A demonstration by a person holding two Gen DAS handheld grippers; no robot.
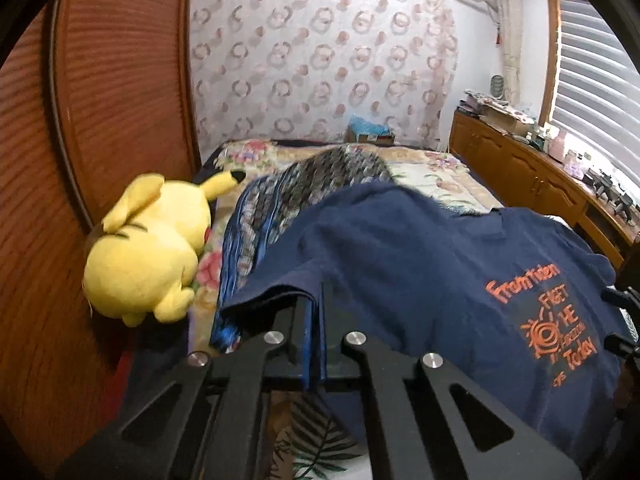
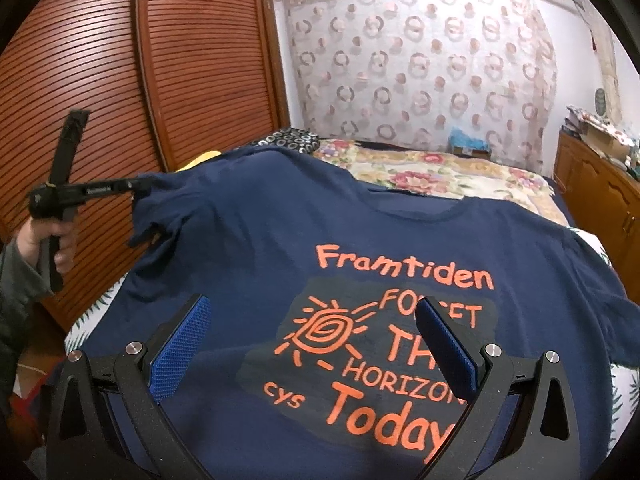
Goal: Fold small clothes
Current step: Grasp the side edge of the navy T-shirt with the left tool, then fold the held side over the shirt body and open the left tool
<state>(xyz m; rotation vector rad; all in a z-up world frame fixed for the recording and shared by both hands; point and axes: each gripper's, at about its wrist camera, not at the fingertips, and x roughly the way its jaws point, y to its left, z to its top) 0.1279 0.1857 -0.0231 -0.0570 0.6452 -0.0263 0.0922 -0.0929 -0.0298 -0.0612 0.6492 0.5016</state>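
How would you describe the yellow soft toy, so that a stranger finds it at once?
Start at the brown slatted wardrobe door beside the bed. The yellow plush toy lies at its foot on the bed's edge, left of the navy T-shirt. It alone is bright yellow, with a black-tipped ear.

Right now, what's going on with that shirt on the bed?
A person is folding a navy T-shirt with orange print, spread face up on the floral bed. The left gripper is shut on the shirt's sleeve edge and holds it lifted off the bed. The right gripper hovers open over the printed chest, gripping nothing. A yellow plush toy lies beside the shirt, by the wooden wardrobe.
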